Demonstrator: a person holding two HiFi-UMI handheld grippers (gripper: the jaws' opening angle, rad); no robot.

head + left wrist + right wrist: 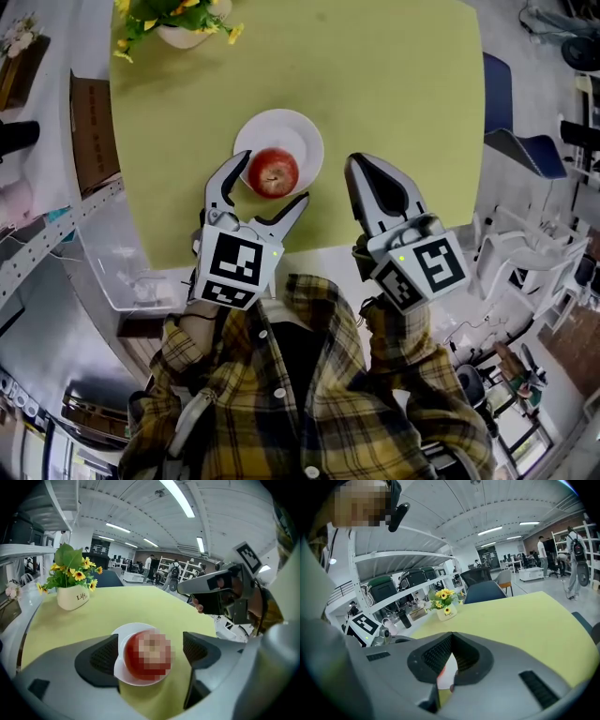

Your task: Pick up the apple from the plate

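A red apple (pixel 273 172) lies on a small white plate (pixel 292 131) near the front of the yellow-green table (pixel 394 94). My left gripper (pixel 276 174) is open, one finger on each side of the apple and a gap at both pads. The left gripper view shows the apple (pixel 147 654) on the plate (pixel 136 629) between the two dark pads (pixel 104 656), touching neither. My right gripper (pixel 357 164) is shut and empty, just right of the plate over the table. In its own view the jaws (pixel 451 637) meet with only a sliver of plate behind them.
A white pot of yellow flowers (pixel 183 28) stands at the table's far left corner. A cardboard box (pixel 94 131) and a clear plastic bin (pixel 122 272) sit left of the table. A blue chair (pixel 525 141) is on the right. The table's front edge is close to me.
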